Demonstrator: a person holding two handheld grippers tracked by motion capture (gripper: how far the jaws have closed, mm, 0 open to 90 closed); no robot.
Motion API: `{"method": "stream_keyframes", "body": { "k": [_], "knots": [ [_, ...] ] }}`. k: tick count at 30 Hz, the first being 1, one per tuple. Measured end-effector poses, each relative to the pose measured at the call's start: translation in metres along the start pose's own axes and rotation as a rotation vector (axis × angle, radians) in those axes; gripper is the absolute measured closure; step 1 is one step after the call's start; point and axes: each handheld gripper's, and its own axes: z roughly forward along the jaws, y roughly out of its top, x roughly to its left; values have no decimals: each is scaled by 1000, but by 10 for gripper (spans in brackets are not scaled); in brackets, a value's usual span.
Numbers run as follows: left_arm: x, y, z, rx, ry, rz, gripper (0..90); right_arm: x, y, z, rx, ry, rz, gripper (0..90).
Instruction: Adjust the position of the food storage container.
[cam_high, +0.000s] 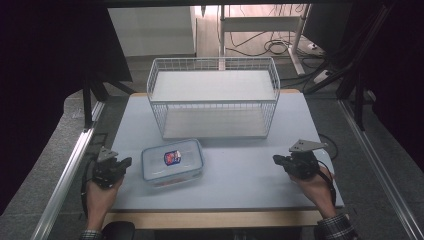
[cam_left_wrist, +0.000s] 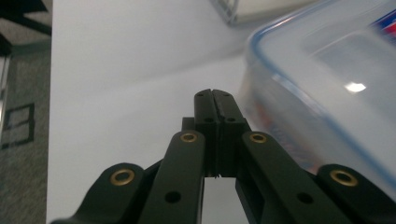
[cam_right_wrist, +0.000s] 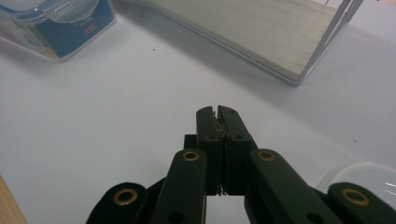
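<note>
**Both tongs clenched empty, container between them**

Left gripper (cam_high: 126, 163): jaws pressed together, nothing between them. It sits at the table's (cam_high: 240, 175) left edge, tips pointing right. The clear lidded container (cam_high: 172, 162) lies just right of its tips, near but apart; a blue-red label shows on the lid. Wire basket (cam_high: 213, 97) stands beyond the container, further from both tongs. Right gripper (cam_high: 278, 159): jaws likewise clamped on nothing, tips pointing left, container well off to its left with bare table between.

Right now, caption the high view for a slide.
Two shut claws, left and right, flank a lidded food container before a wire shelf rack.
</note>
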Motion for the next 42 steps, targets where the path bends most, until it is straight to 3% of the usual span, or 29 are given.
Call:
{"method": "stream_keyframes", "body": {
  "k": [2, 8, 11, 18, 20, 31, 42],
  "knots": [
    [1, 1, 9, 24, 4, 9, 900, 1, 0, 1, -1, -3, 6, 879],
    [-9, 10, 25, 46, -48, 33, 900, 4, 1, 5, -2, -17, 20, 871],
    [-16, 15, 31, 72, -14, 59, 900, 7, 3, 5, -7, -12, 6, 873],
    [-20, 22, 42, 64, -57, 32, 900, 12, 6, 11, -1, 3, -8, 873],
    [-24, 24, 45, 66, -65, 41, 900, 12, 6, 12, 3, 6, -5, 873],
    [-63, 42, 63, 87, -126, 132, 899, 23, 9, 21, 13, 20, -16, 864],
    [-100, 54, 80, 112, -197, 207, 898, 40, 19, 52, 73, 65, -36, 847]
  ]
}}
